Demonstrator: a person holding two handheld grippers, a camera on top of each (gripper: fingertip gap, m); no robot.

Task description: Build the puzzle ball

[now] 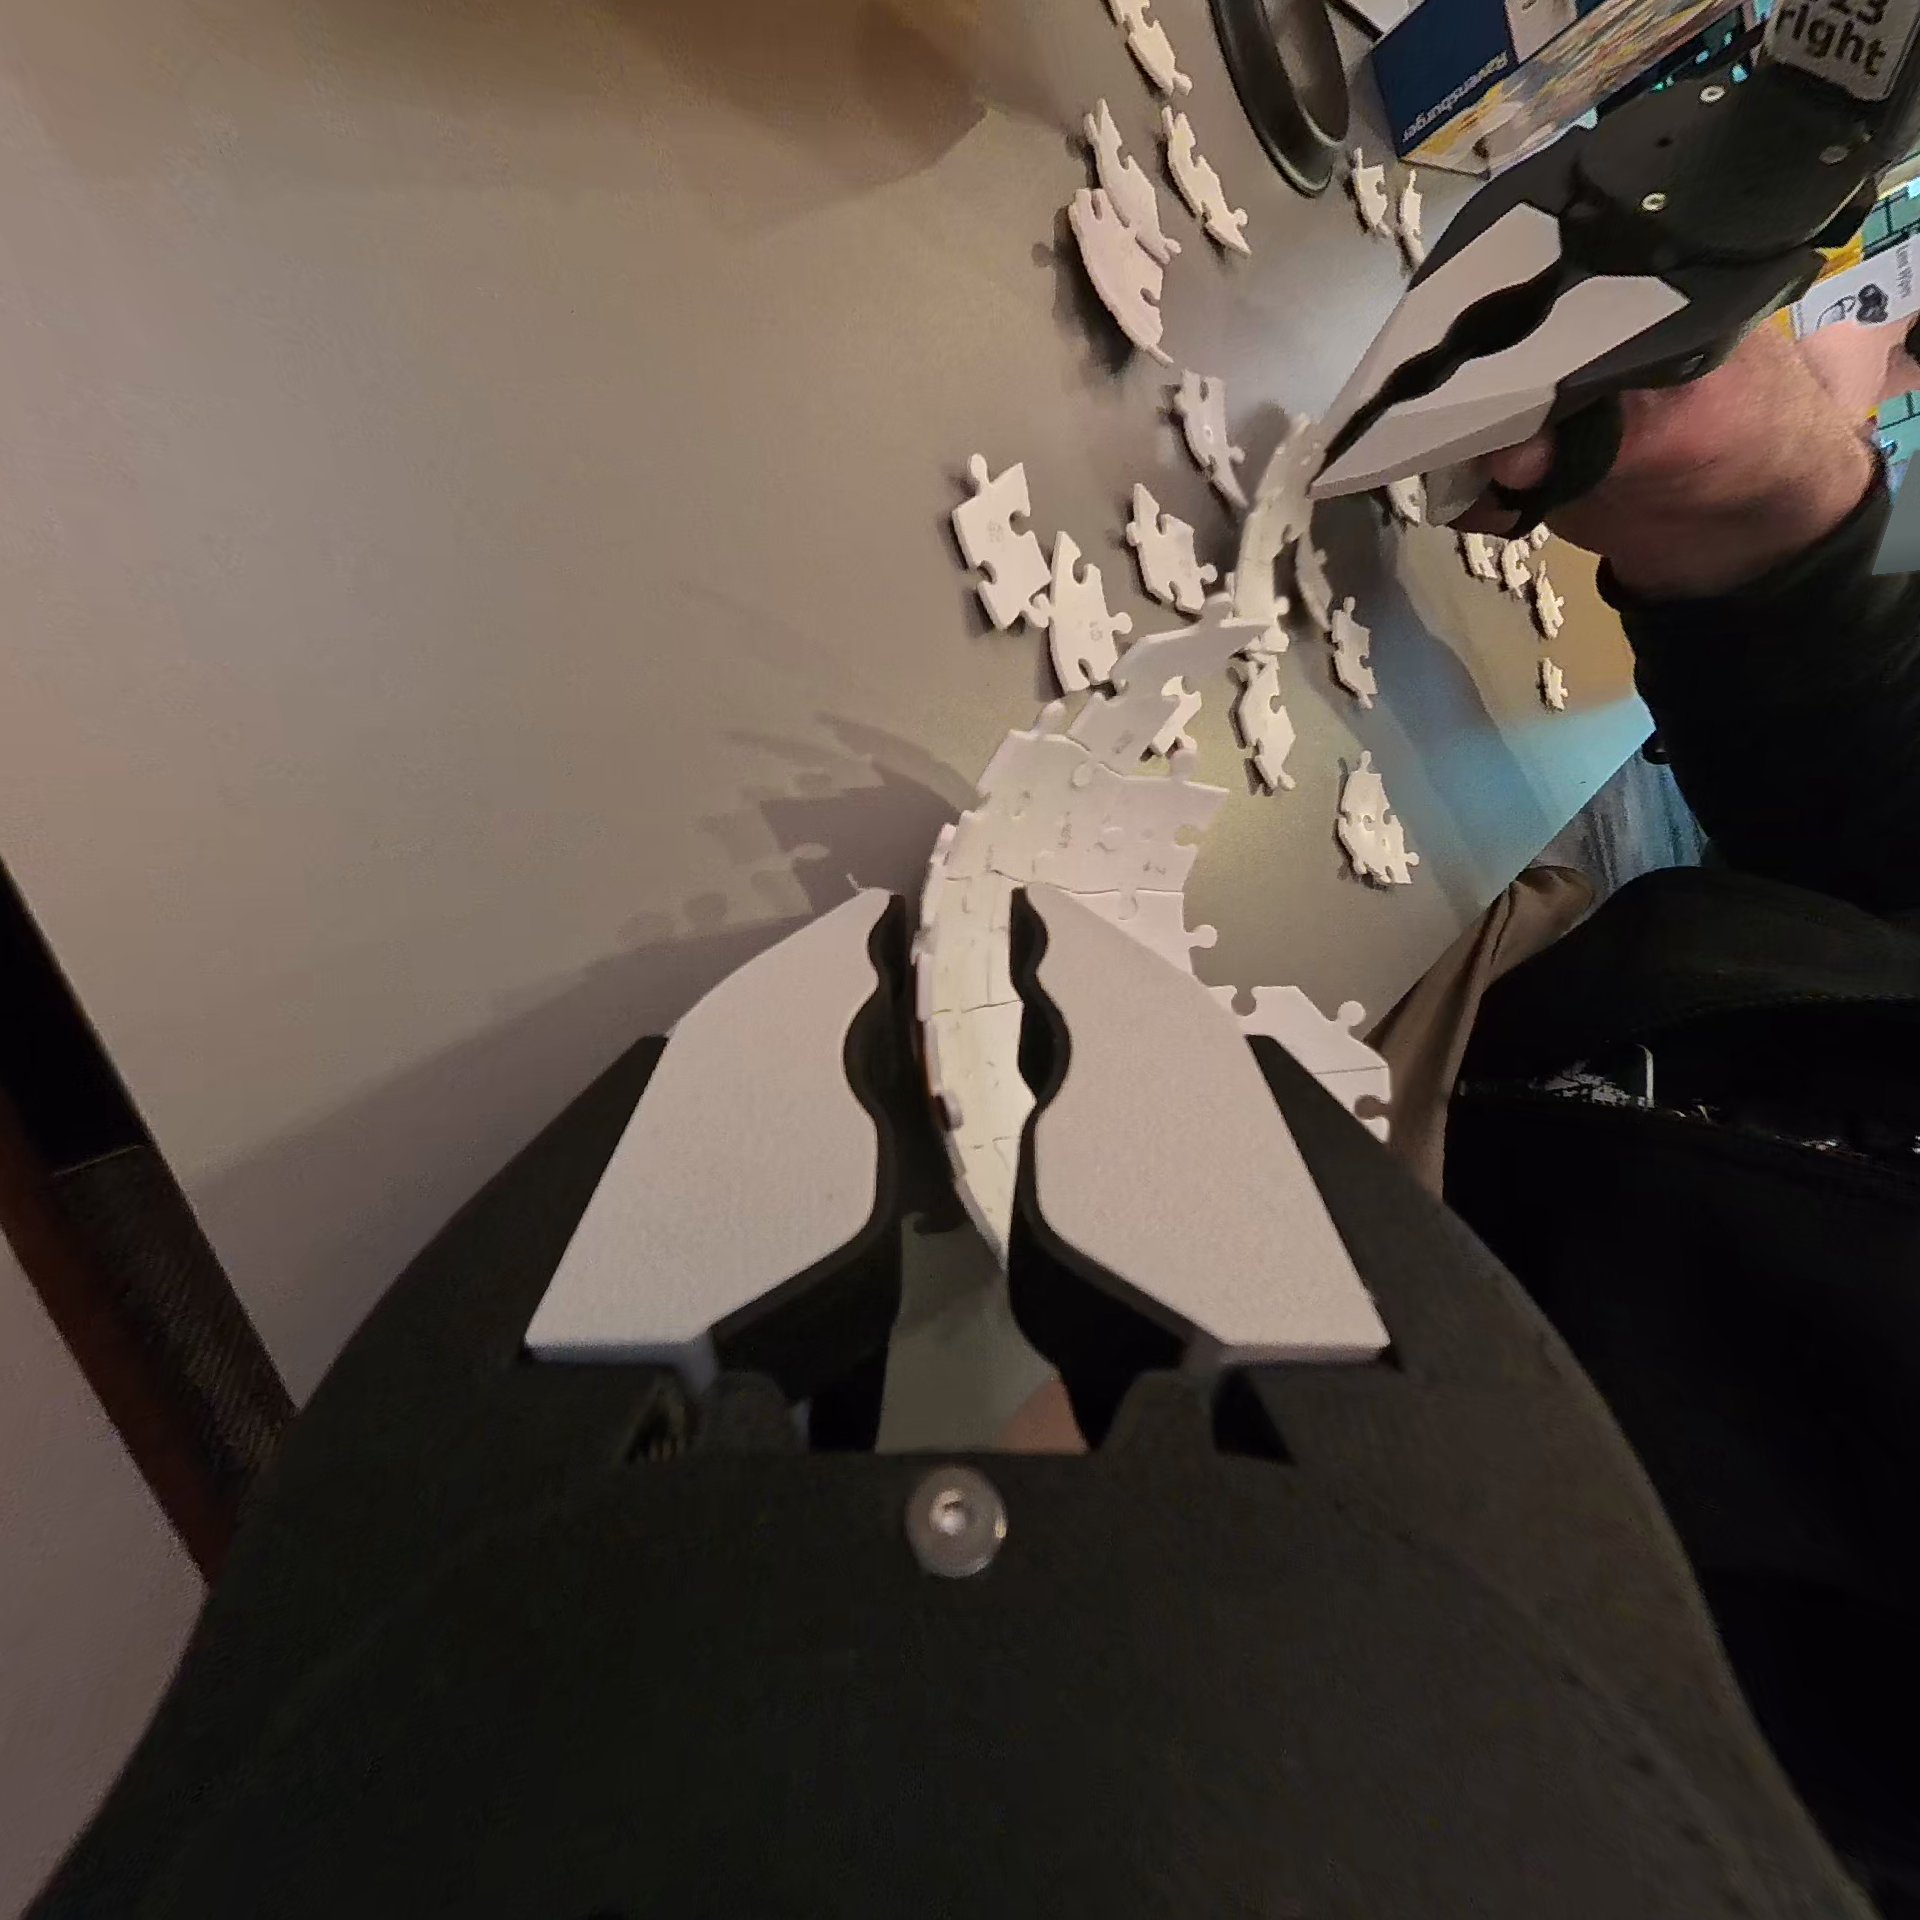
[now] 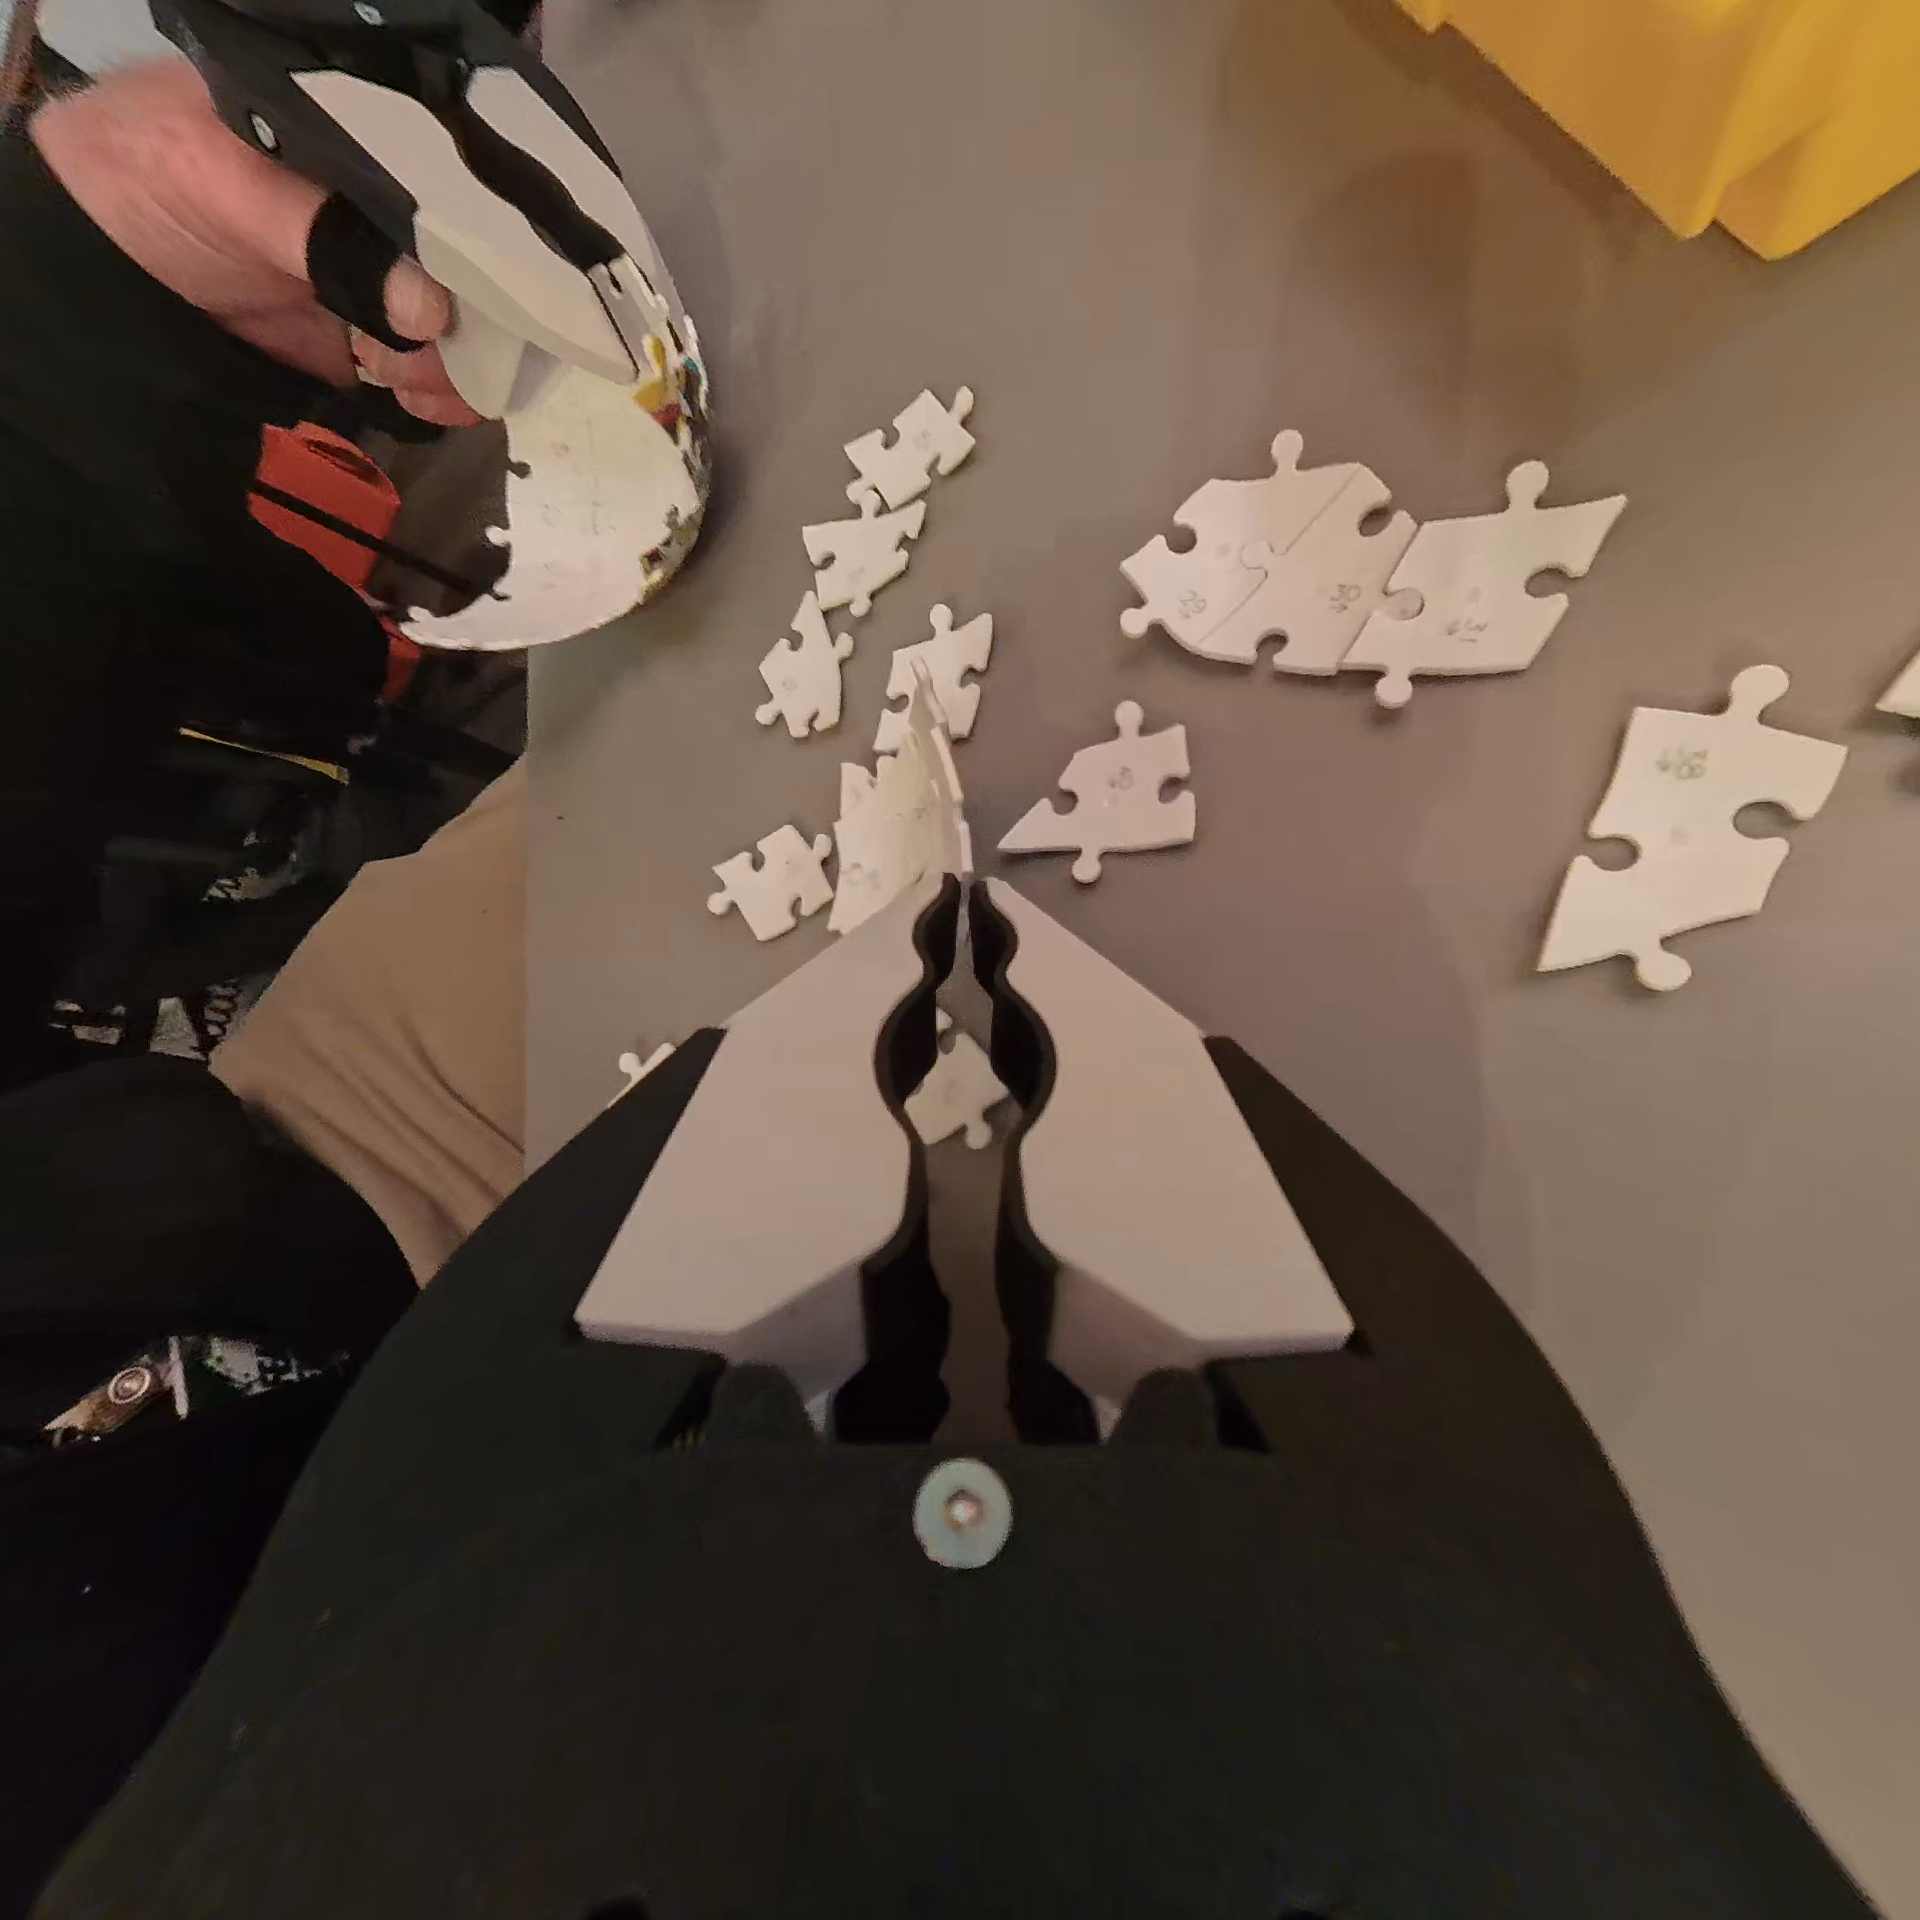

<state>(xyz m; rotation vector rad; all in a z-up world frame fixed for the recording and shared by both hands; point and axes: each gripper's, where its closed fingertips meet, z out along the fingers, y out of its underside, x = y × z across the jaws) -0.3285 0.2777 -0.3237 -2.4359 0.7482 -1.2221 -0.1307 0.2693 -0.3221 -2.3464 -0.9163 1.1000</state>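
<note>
Partly built puzzle ball (image 1: 1049, 883), a curved white shell of interlocked pieces with knobs and sockets along its open edge, is held off the grey desk (image 1: 520, 520) near the desk's edge. In the right wrist view the shell (image 2: 582, 540) shows a pale inner face with faint printed marks and flecks of yellow and other colours along its rim. Left gripper (image 1: 961, 914) has its fingers drawn narrow, clamped on the shell wall, one finger inside the curve and one outside. Right gripper (image 2: 961, 883) has its fingers nearly together, pinching a curved strip of joined white pieces (image 2: 904, 821) edge-on; in the left wrist view that strip (image 1: 1262, 551) arcs down toward the shell's upper edge; whether they touch is unclear. Loose white pieces (image 2: 1112, 795) lie scattered on the desk, backs up, each with a small faint mark; a joined run of three (image 2: 1351, 582) lies flat beyond them, a two-piece run (image 2: 1694, 831) to its right. A blue printed box (image 1: 1475, 94) and a dark ring-shaped stand (image 1: 1288, 94) sit at the far desk end. A yellow object (image 2: 1714, 114) occupies one corner. Gripper carries a white label with writing.
</note>
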